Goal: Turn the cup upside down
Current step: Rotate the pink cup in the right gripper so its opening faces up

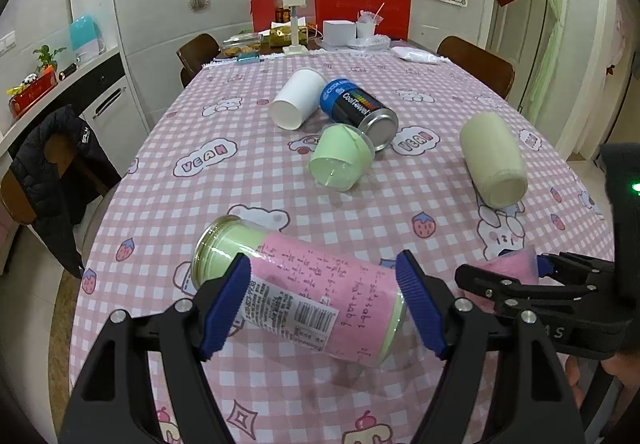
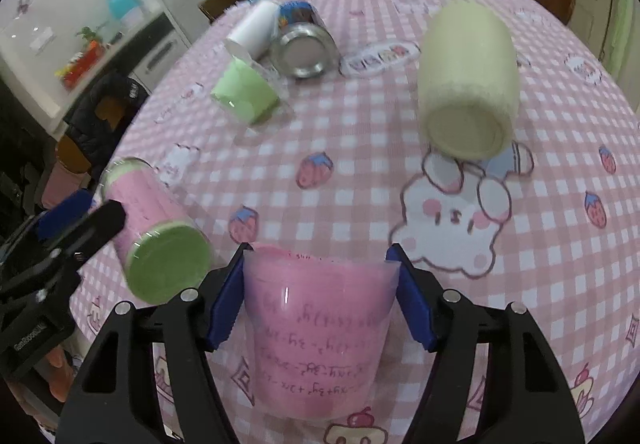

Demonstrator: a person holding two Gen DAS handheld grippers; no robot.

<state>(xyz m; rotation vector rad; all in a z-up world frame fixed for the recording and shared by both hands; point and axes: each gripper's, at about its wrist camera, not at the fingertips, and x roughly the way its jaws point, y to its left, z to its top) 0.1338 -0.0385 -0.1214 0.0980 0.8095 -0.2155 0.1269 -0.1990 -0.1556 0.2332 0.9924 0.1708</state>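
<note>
My left gripper (image 1: 324,304) is shut on a clear cup with a pink and green paper lining (image 1: 304,296), held on its side just above the tablecloth, its mouth to the left. It also shows in the right wrist view (image 2: 160,232). My right gripper (image 2: 318,292) is shut on a clear cup with a pink lining (image 2: 318,328), its rim pointing away from the camera. That cup shows in the left wrist view (image 1: 516,268) at the right.
On the pink checked tablecloth (image 1: 256,180) lie a small green cup (image 1: 340,158), a white paper cup (image 1: 298,98), a blue can (image 1: 360,112) and a cream cup (image 1: 494,158), all on their sides. Clutter and chairs stand at the far end.
</note>
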